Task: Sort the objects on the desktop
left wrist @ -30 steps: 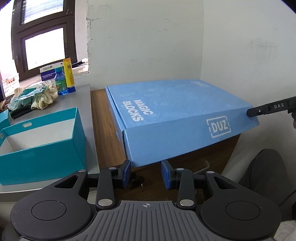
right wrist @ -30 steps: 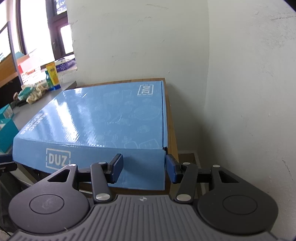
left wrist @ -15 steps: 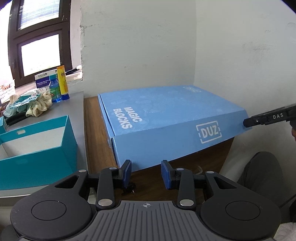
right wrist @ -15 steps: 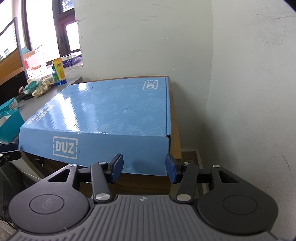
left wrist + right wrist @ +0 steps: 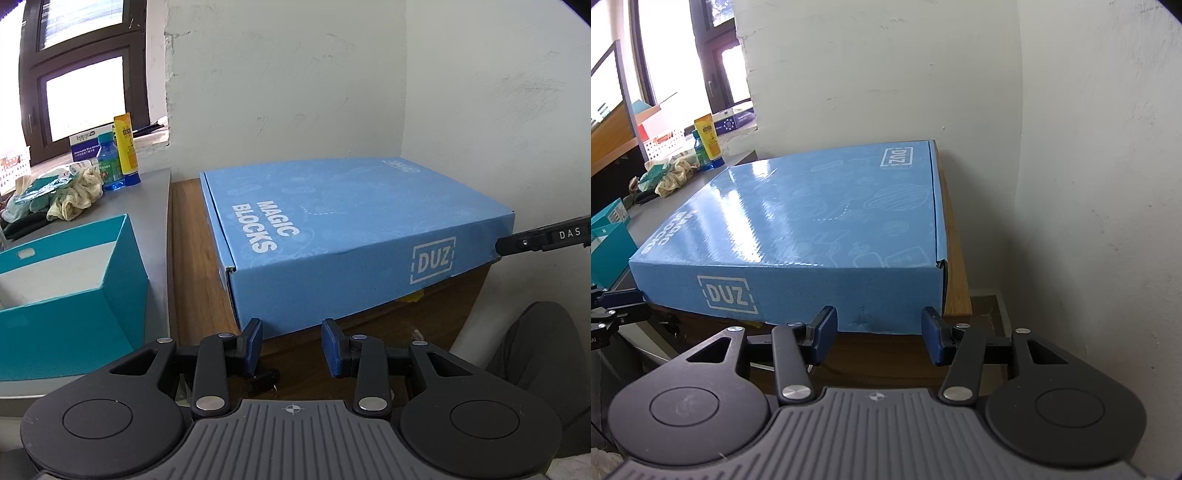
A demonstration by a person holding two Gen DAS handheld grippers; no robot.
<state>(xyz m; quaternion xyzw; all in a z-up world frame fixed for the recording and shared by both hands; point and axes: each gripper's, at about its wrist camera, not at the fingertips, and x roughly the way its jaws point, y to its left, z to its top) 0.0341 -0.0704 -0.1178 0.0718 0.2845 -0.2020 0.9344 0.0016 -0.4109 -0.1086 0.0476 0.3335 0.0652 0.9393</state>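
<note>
Black tongs (image 5: 291, 345), blue pads (image 5: 334, 349), silver screws, grey ribbed base.

Ahead of the left gripper (image 5: 291, 345) the flat box (image 5: 351, 221) lies on the wooden desk (image 5: 192, 254), the open box (image 5: 70, 273) left, bottles (image 5: 118, 162) behind.

Your wooden tabletop (image 5: 192, 258) carries the big blue box (image 5: 343, 225), lying flat against the corner walls. On the grey tabletop (image 5: 155, 206) beside it you have a teal box (image 5: 70, 314), crumpled cloths (image 5: 70, 195), a blue bottle (image 5: 109, 168) and a yellow tube (image 5: 125, 147).
</note>
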